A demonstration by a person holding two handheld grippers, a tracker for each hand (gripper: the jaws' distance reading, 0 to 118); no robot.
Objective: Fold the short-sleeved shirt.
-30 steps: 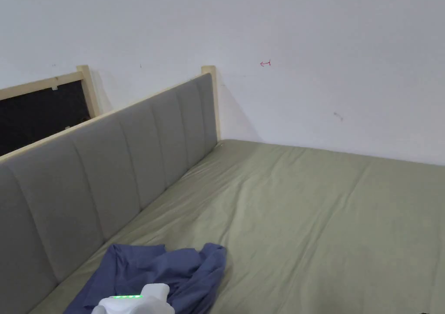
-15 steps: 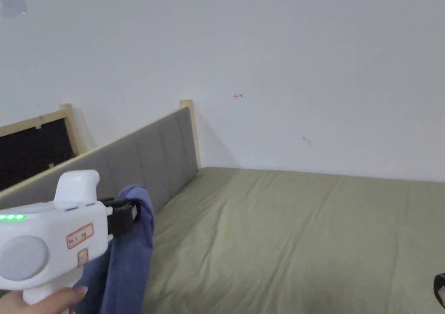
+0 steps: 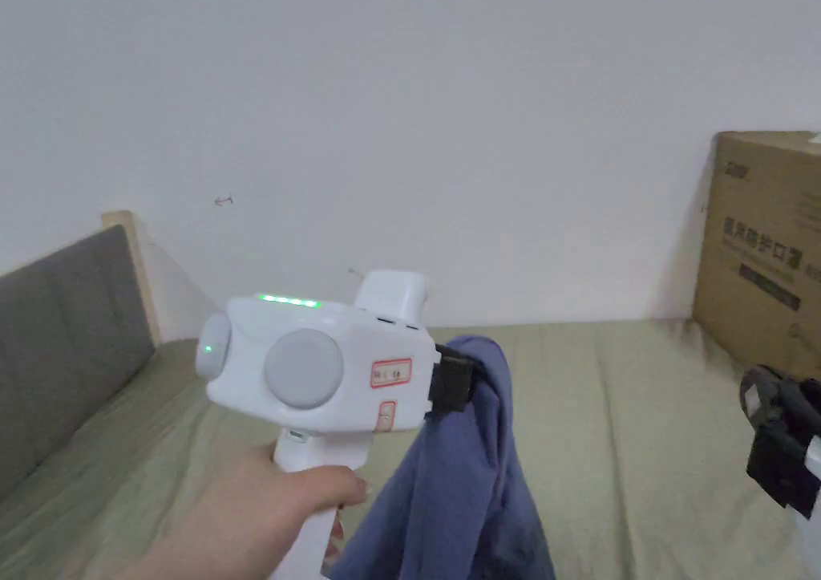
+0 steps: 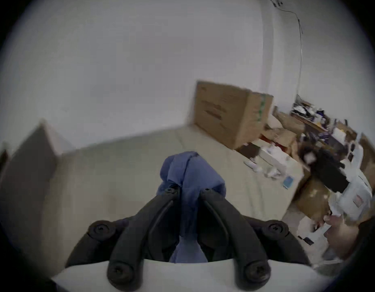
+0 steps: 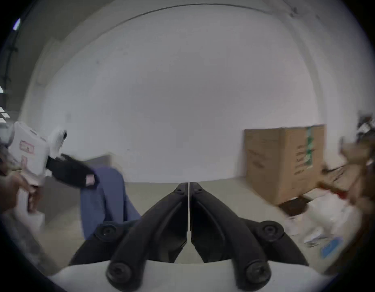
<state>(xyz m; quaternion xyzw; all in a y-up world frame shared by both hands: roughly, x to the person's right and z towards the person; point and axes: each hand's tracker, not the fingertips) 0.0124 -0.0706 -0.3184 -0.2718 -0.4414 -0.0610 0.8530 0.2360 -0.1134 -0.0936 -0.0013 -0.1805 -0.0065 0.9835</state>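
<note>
**A:** Blue shirt [image 3: 465, 477] up off the green bed [image 3: 641, 445], hanging bunched from the left gripper [image 4: 187, 191], both jaws pinched on a wad of cloth. Tips for this bit?

**B:** Probably best to get it spread before any folding. Bringing in the right gripper [image 5: 189, 186] (jaws pressed together, nothing between them, off at the right edge of the head view) and opening it for a hem or shoulder seam lower down the hanging cloth, well apart from the left one's pinch. Then pulling the two apart and laying it flat in the middle of the bed, away from the cardboard box [image 3: 762, 245] on the far right. Grabbing only one layer matters, else the wad just twists.

**A:** Anything different from a second ago?

**B:** Yep. Back then, crumpled on the mattress, near left, by the grey headboard [image 3: 64, 349]. Half a second ago, already lifted. Now held higher and more toward the middle (camera swung right too, so box newly in frame).
</note>
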